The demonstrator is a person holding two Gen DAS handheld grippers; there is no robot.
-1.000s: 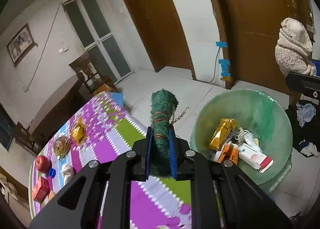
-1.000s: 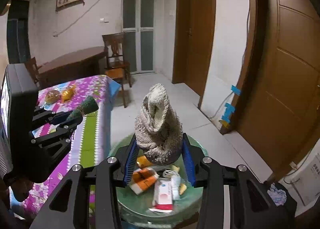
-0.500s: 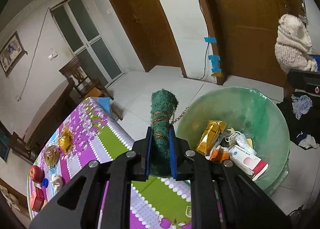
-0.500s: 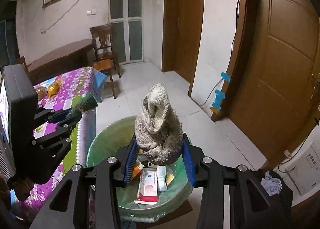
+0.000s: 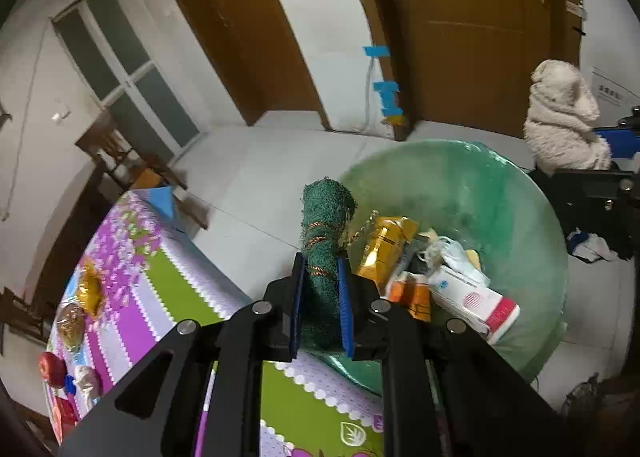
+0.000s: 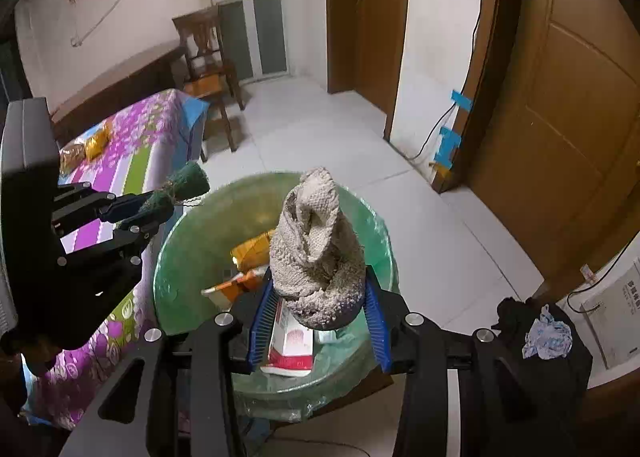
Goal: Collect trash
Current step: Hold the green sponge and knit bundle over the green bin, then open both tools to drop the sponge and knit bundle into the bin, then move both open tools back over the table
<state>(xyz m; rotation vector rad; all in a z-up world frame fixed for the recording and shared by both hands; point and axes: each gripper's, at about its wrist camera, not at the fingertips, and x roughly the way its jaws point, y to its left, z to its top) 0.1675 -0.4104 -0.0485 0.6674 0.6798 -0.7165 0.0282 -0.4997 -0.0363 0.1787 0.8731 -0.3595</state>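
No label can be read: the white and red box [image 6: 290, 341] in the green bin [image 6: 176, 257] carries print too small to make out, and the sheet of paper on the floor [image 6: 612, 305] is likewise illegible. The left gripper [image 5: 322, 297] is clamped on a rolled green scouring pad [image 5: 324, 217] bound with thin brown string; the roll sticks out ahead of its blue pads, over the bin's near rim. The right gripper [image 6: 318, 317] is clamped on a bunched, off-white knitted cloth [image 6: 316, 253], which stands upright between its pads above the bin's contents, a gold wrapper [image 5: 380, 253] among them.
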